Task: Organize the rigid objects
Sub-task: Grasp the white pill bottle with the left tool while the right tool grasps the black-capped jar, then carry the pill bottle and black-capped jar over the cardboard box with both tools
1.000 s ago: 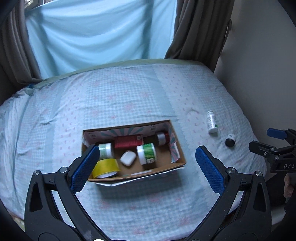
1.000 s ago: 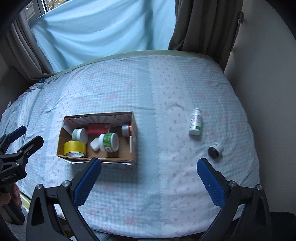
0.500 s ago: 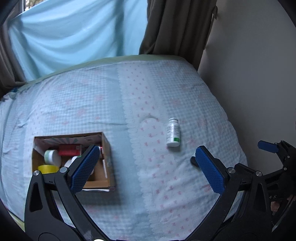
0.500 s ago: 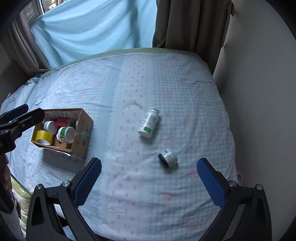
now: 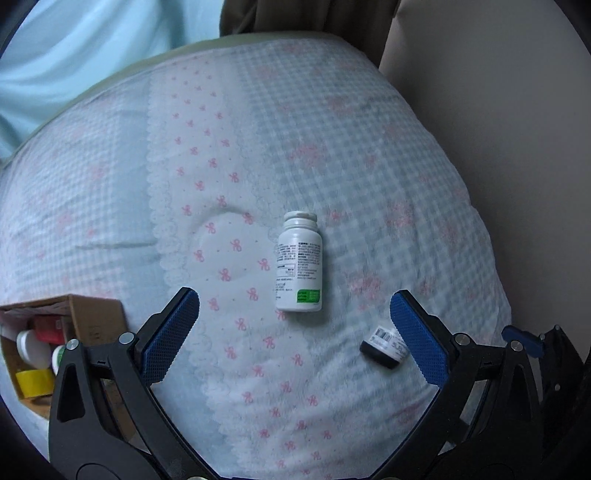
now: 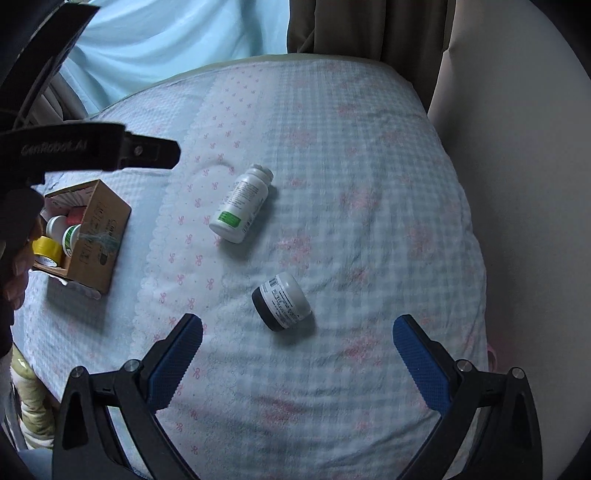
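Observation:
A white pill bottle [image 5: 299, 264] with a green label patch lies on its side on the bed; it also shows in the right wrist view [image 6: 242, 203]. A small black jar with a white label [image 6: 281, 301] lies nearer; in the left wrist view it [image 5: 384, 346] lies just beside my right fingertip. My left gripper [image 5: 293, 334] is open and empty just short of the bottle. My right gripper [image 6: 297, 360] is open and empty just short of the jar. A cardboard box [image 6: 98, 236] holds jars and yellow tape at the left.
The bed's checked blue and pink cover [image 6: 369, 184] fills both views. A wall [image 6: 517, 184] runs along its right side, curtains [image 6: 351, 26] hang behind. My left gripper's body [image 6: 92, 151] reaches in over the box in the right wrist view.
Both grippers have swung right, away from the box, and come lower and closer to the white bottle and the black jar. Both stay open.

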